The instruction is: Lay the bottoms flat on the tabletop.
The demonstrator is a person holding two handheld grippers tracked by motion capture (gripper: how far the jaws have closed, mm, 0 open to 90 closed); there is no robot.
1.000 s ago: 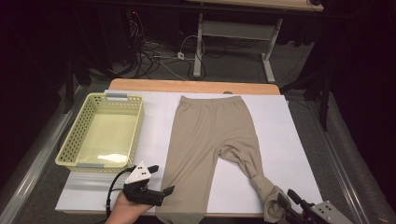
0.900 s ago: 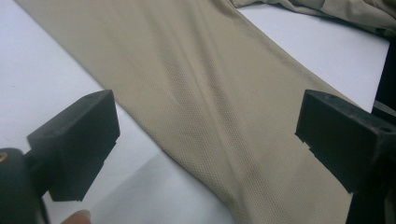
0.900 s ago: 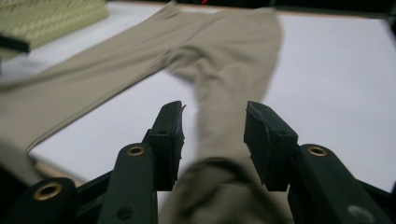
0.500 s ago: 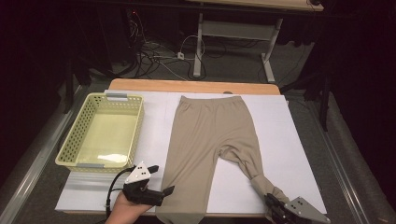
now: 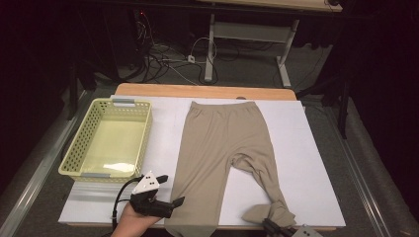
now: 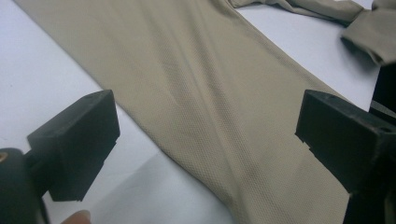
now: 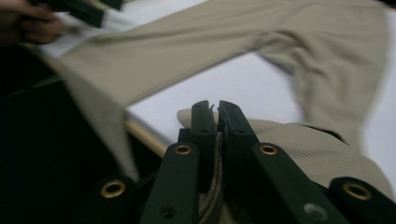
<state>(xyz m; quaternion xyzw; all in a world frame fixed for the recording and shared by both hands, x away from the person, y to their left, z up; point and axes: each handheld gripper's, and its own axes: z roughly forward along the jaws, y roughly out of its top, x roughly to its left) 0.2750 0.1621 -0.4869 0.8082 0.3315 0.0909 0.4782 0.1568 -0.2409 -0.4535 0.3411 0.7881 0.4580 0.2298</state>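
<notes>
While right gripper [image 7: 217,112] jaws clench leggings [image 7: 299,56] cuff, left gripper [image 6: 205,135] jaws gape wide, holding nothing

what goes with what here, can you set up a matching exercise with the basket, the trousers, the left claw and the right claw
Things:
1. basket
2. trousers
3. left claw
4. right claw

States:
A. shut on the end of a trouser leg
B. open beside the straight leg
C. pale yellow, at the left of the white sheet
D. beige, spread flat, one leg crumpled

Pairs: 1-C, 2-D, 3-B, 4-A
</notes>
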